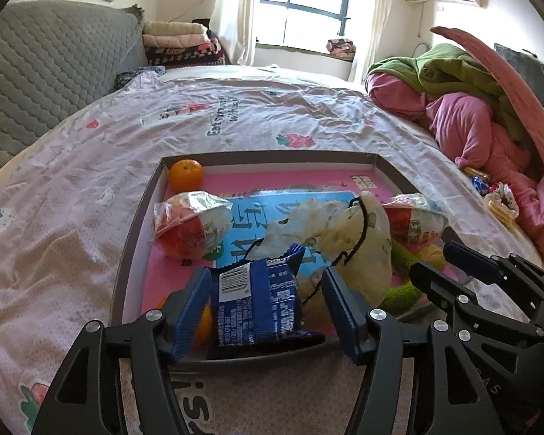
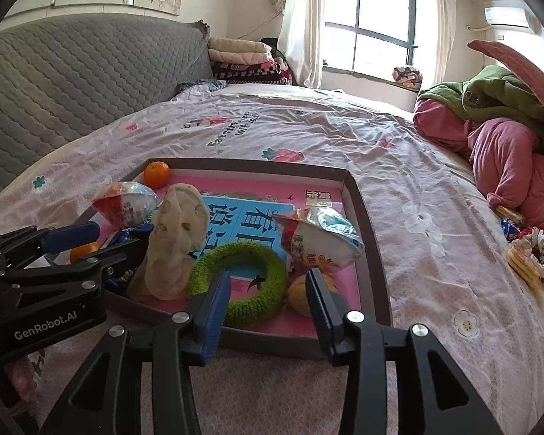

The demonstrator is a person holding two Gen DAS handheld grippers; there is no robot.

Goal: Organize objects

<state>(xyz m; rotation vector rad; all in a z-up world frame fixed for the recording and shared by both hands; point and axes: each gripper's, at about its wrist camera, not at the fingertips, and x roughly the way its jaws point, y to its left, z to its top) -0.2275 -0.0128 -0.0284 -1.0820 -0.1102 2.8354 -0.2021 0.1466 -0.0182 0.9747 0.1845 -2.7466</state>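
Note:
A shallow box tray (image 1: 272,156) with a pink floor lies on the bed. My left gripper (image 1: 266,275) stands open over its near edge. A blue snack packet (image 1: 254,301) stands between the pads, with a gap on the right side. An orange (image 1: 204,322) shows under the left finger. My right gripper (image 2: 267,274) is open at the tray's (image 2: 366,217) near rim, its fingers on either side of a green fuzzy ring (image 2: 243,311) without pressing it. A cream drawstring pouch (image 2: 179,239) stands between the two grippers.
Two wrapped red-and-white bowls (image 2: 125,204) (image 2: 319,241), an orange (image 2: 156,174) in the far corner and a yellow item (image 2: 299,295) also lie in the tray. Loose snacks and a scrunchie (image 2: 529,253) lie beside a pile of pink and green clothes (image 2: 507,152) on the right.

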